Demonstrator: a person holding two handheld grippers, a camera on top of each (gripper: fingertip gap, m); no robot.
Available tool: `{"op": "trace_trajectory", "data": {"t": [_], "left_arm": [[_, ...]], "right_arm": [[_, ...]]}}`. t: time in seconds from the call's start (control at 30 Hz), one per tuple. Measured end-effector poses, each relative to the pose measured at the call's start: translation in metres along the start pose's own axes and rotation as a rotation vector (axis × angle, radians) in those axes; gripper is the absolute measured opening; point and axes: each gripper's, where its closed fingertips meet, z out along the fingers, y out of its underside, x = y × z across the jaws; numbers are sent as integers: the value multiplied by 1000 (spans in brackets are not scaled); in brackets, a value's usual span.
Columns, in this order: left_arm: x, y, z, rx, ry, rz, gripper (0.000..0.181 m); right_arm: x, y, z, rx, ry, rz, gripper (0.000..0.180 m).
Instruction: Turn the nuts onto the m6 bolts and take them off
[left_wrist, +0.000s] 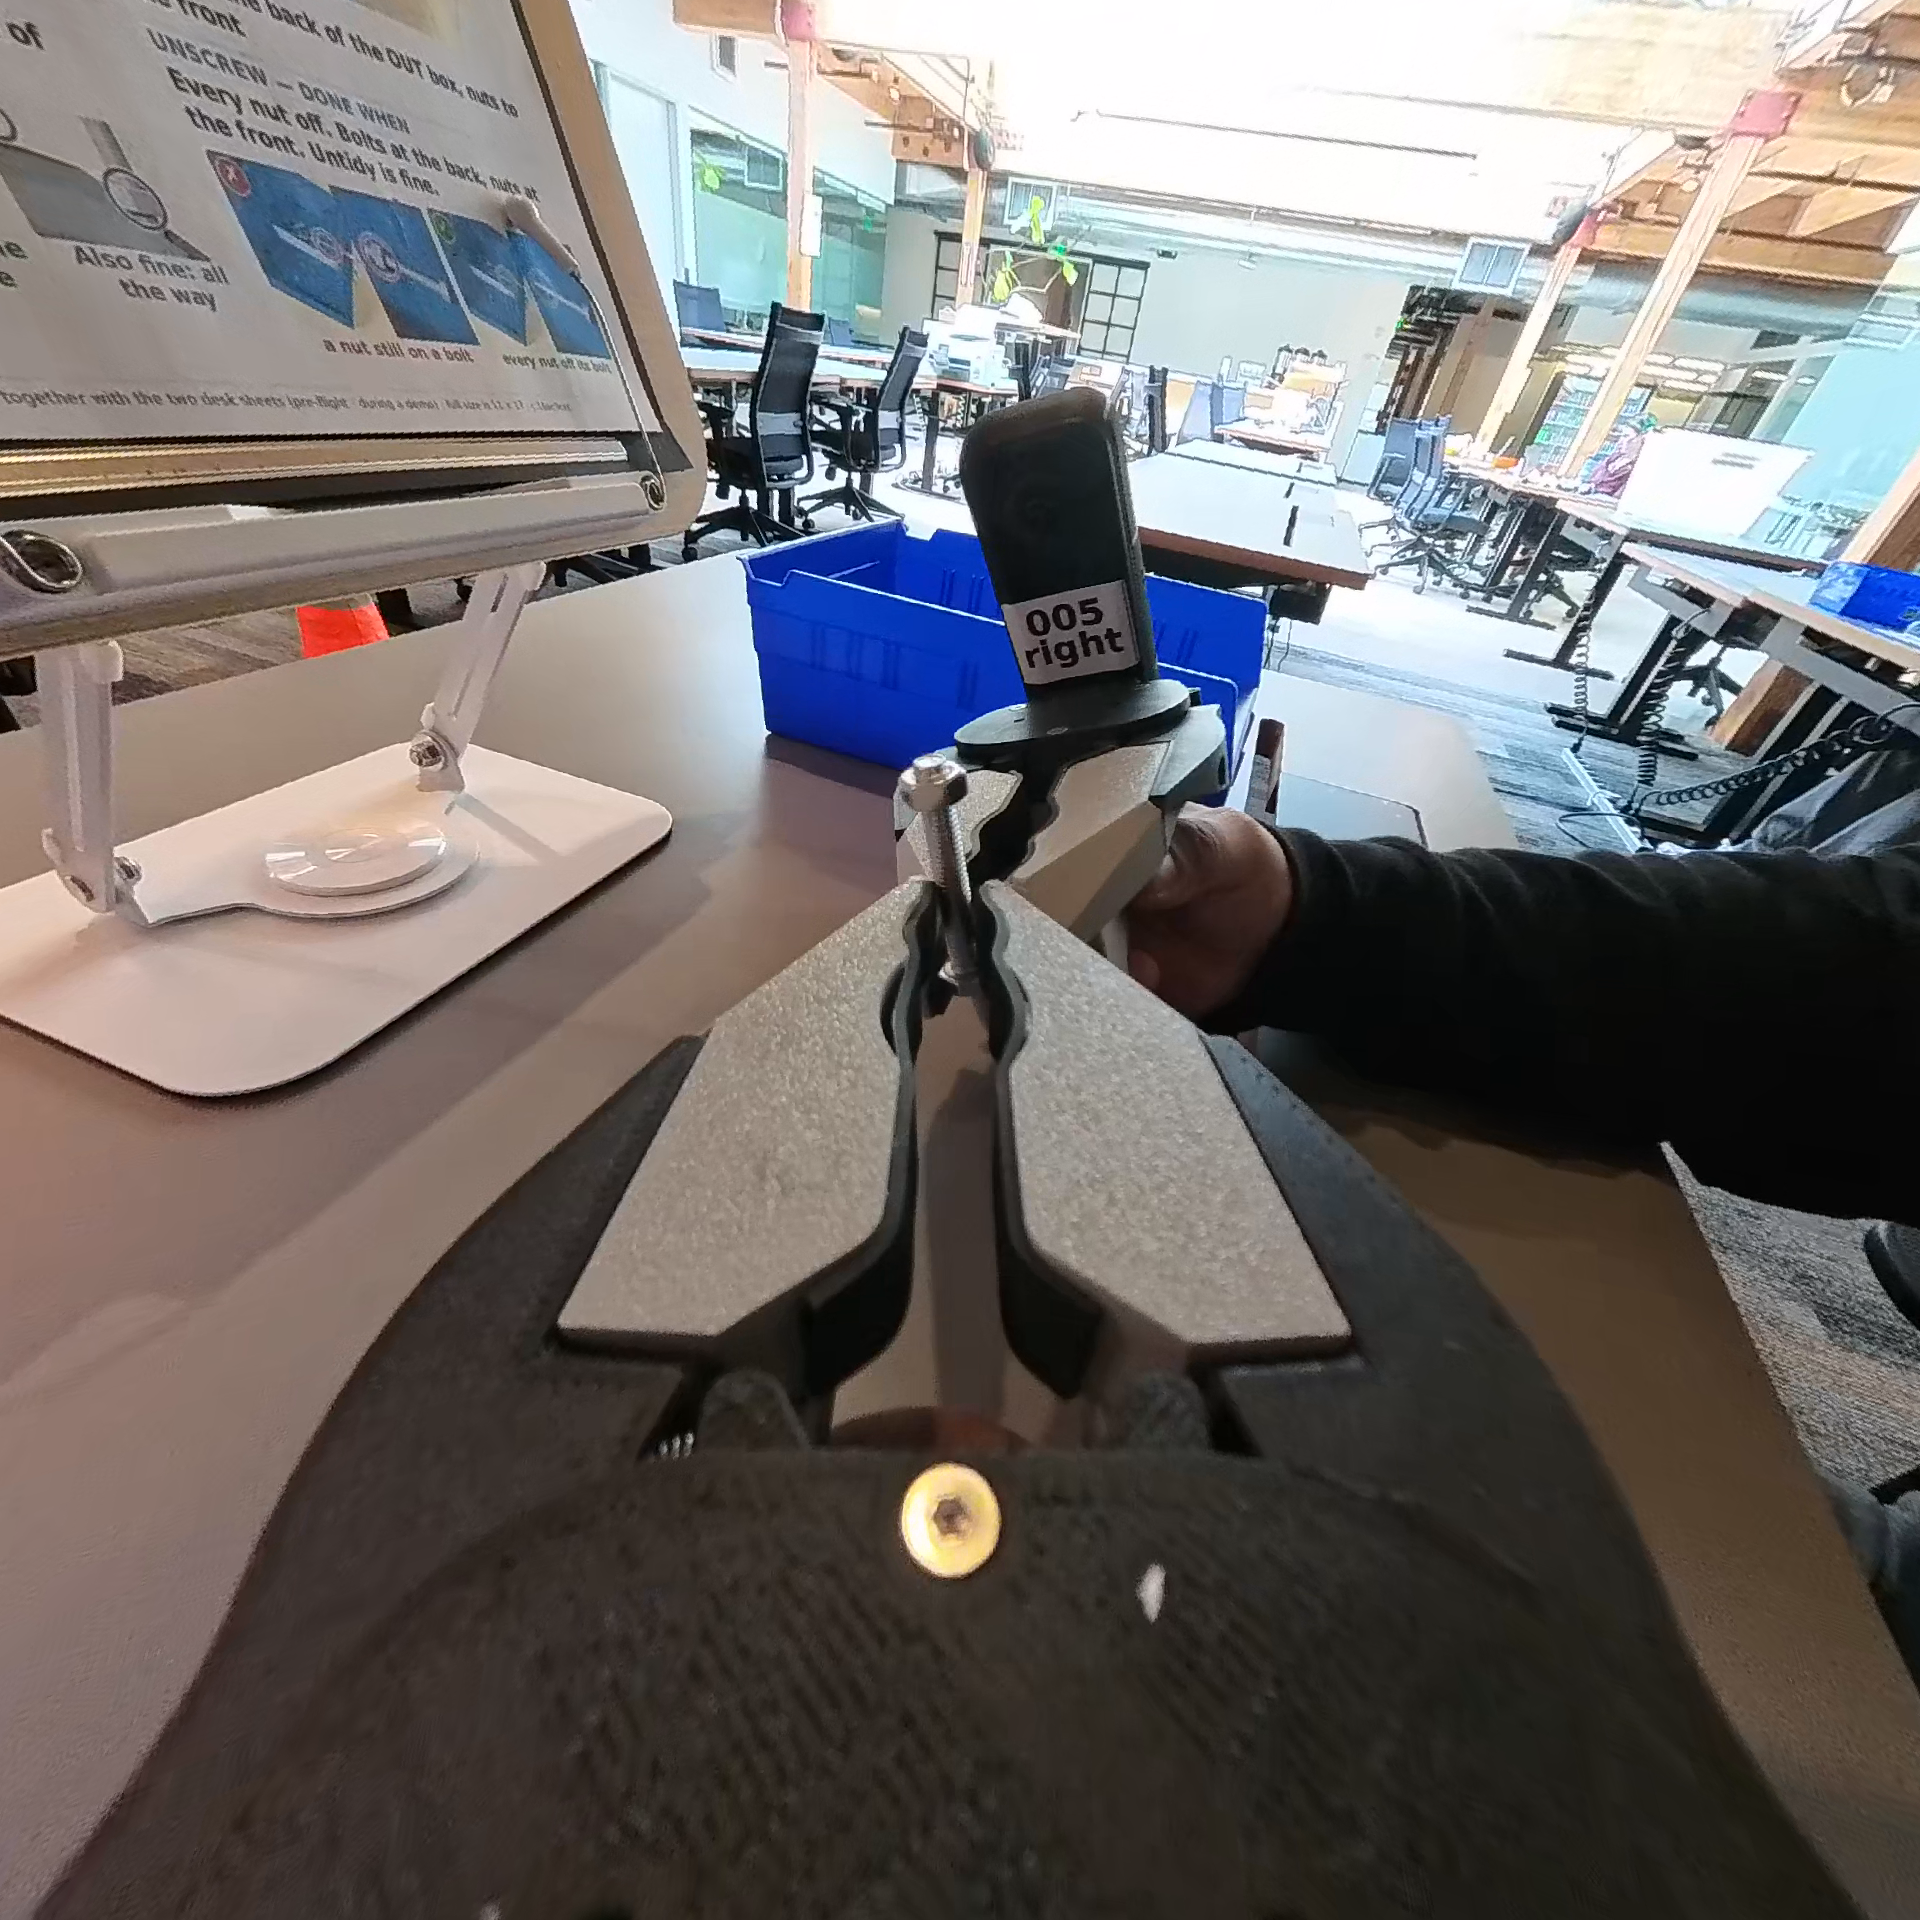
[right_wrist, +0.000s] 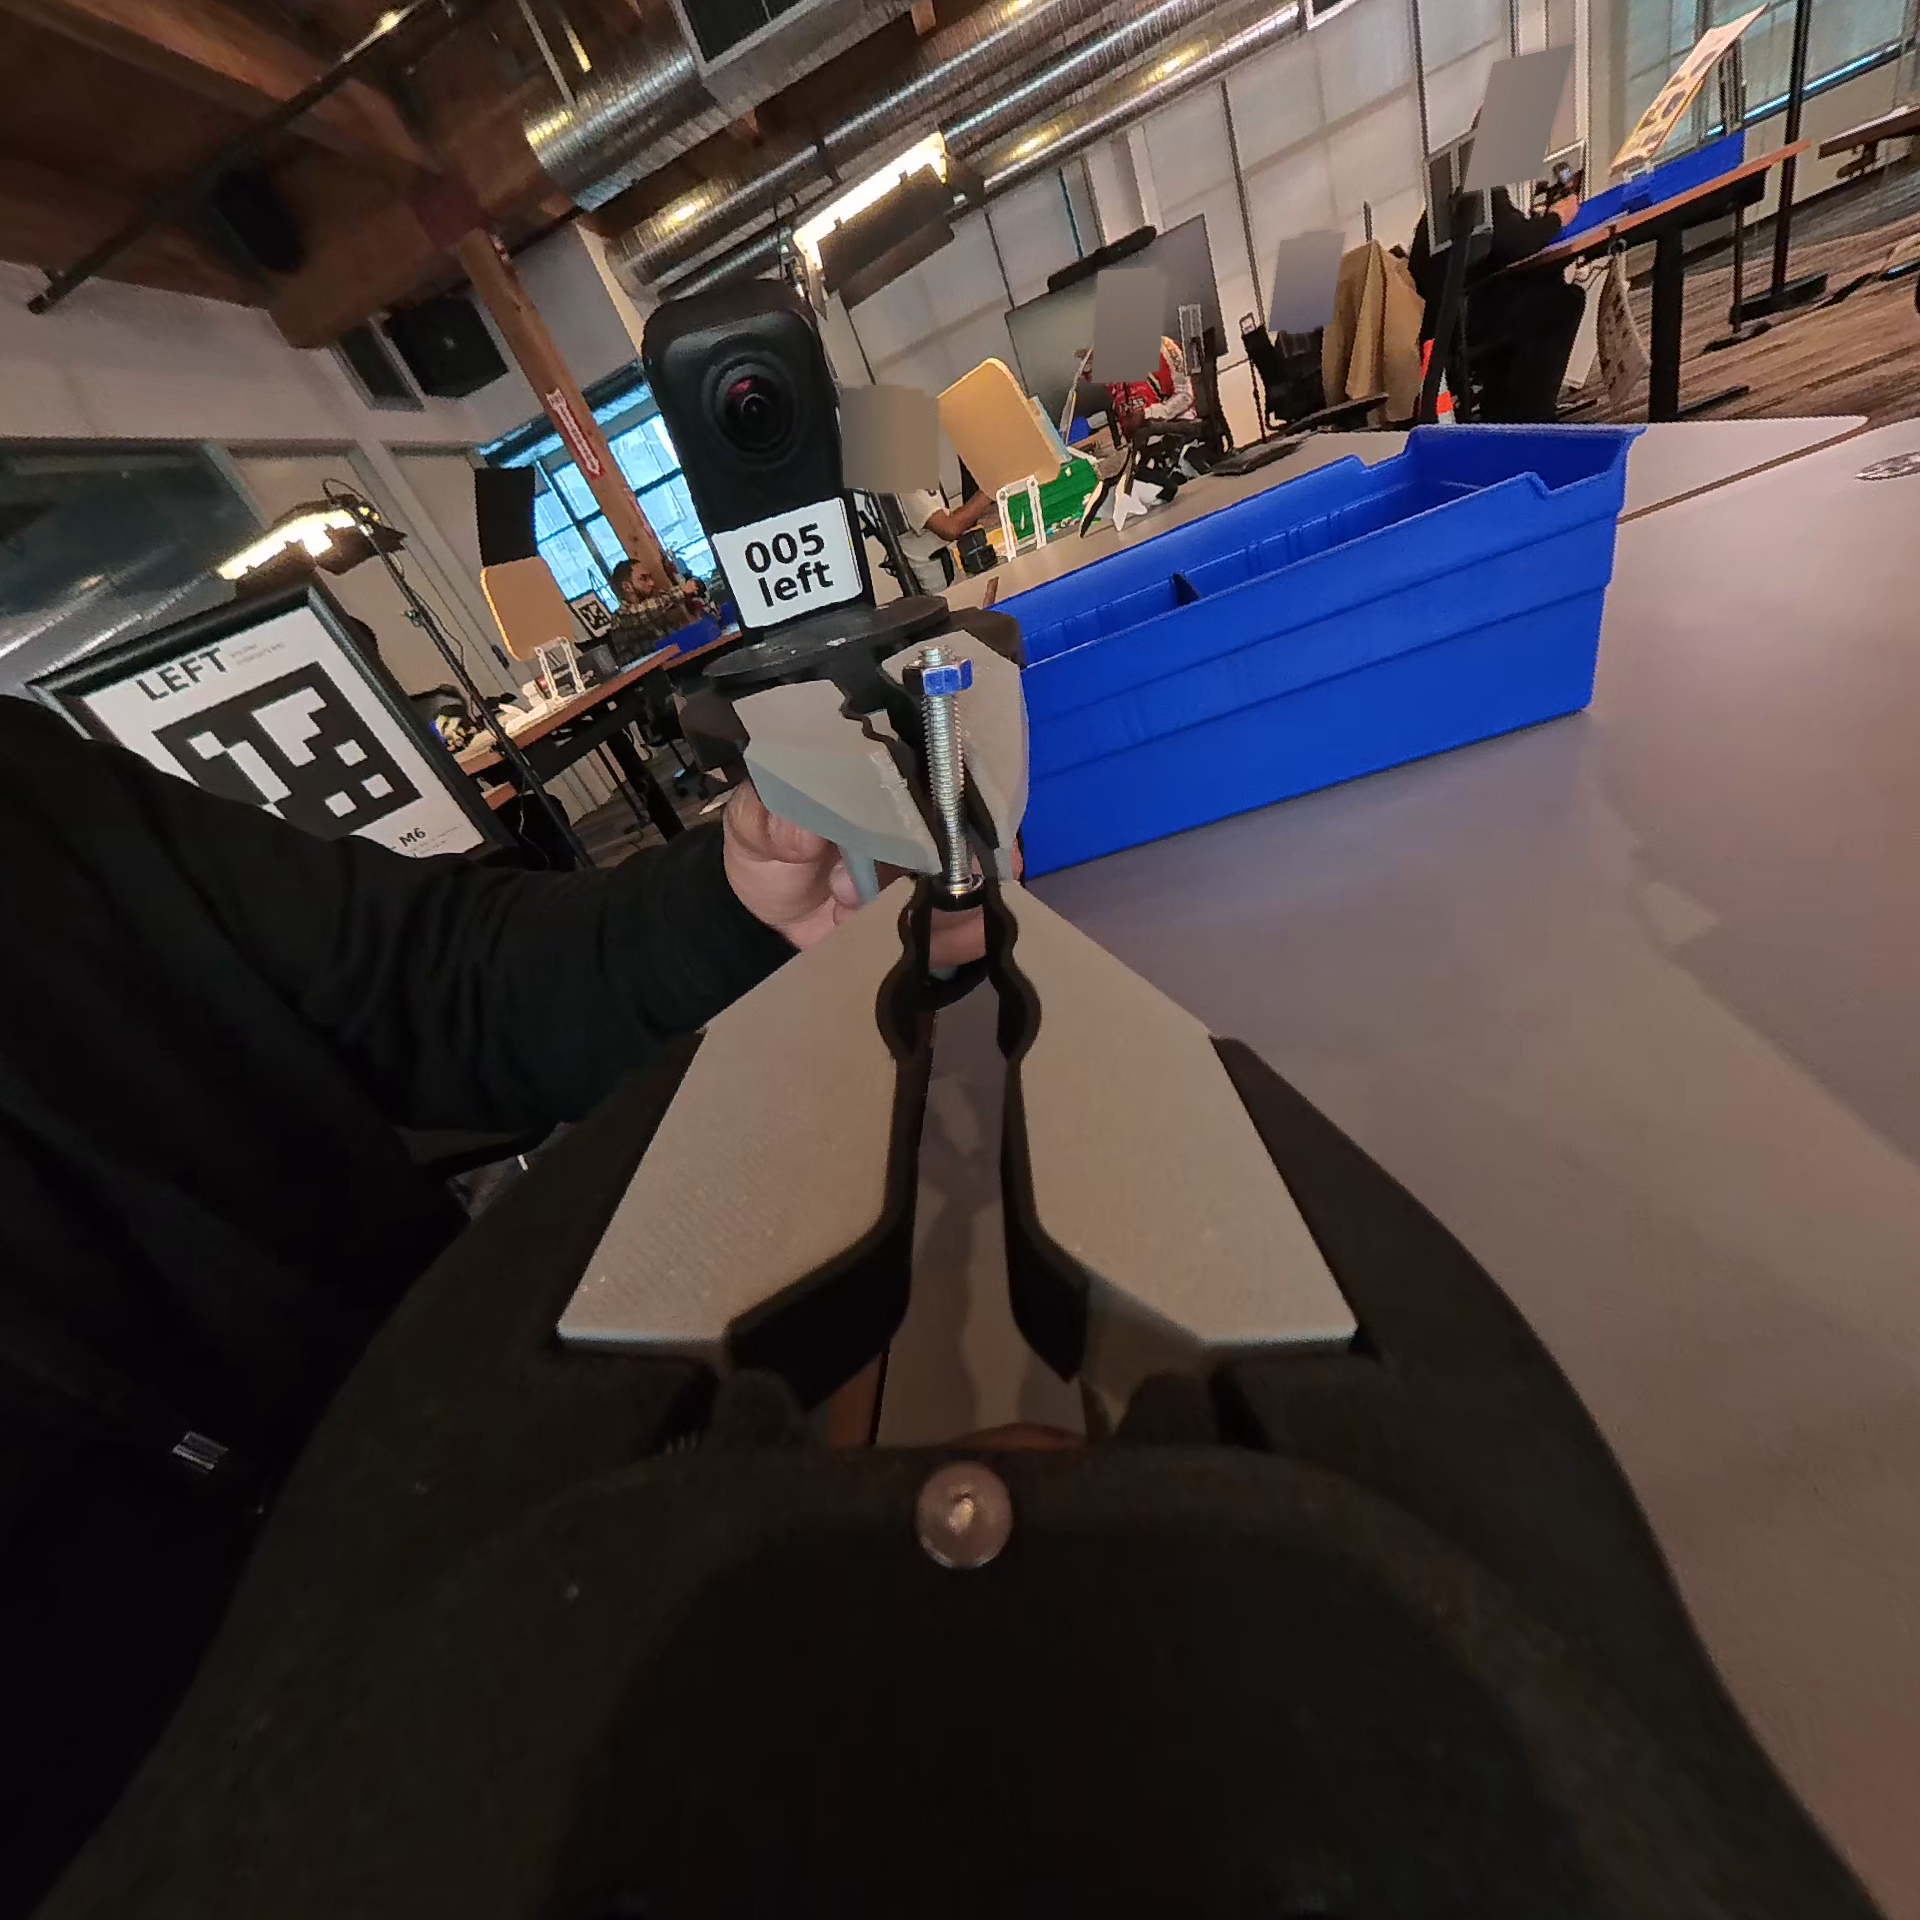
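In front of the blue bin (right_wrist: 1351, 665), the left gripper (left_wrist: 951, 935) pinches the bolt (right_wrist: 951, 769) shank, the right gripper (right_wrist: 951, 914) clamps its lower end; the nut (right_wrist: 940, 677) near the top may cross-thread if tilted.

Right gripper (right_wrist: 954, 914) tight around bolt (right_wrist: 950, 774)

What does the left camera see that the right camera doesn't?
Only the left view shows the white paper stand. Only the right view shows the black-and-white sign and the nut at the bolt's tip. Both show the bolt, pinched by the left tongs and the right tongs, plus the blue bin and the table.
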Motion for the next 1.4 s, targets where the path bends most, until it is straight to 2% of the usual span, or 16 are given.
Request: {"op": "trace_trajectory", "data": {"t": [0.37, 0.53, 0.73, 1.03, 1.4], "left_arm": [[-1, 1, 0, -7, -6, -2, 3], [0, 3, 1, -36, -53, 80, 2], [-2, 9, 2, -67, -51, 74, 2], [-8, 17, 3, -98, -54, 36, 2], [1, 32, 10, -154, -7, 39, 2]], "right_arm": [[1, 2, 1, -10, 5, -1, 6], [3, 3, 1, -11, 14, 2, 7], [6, 8, -1, -47, 17, 16, 8], [16, -3, -22, -105, 172, -156, 19], [-2, -6, -13, -103, 131, -256, 22]]}}
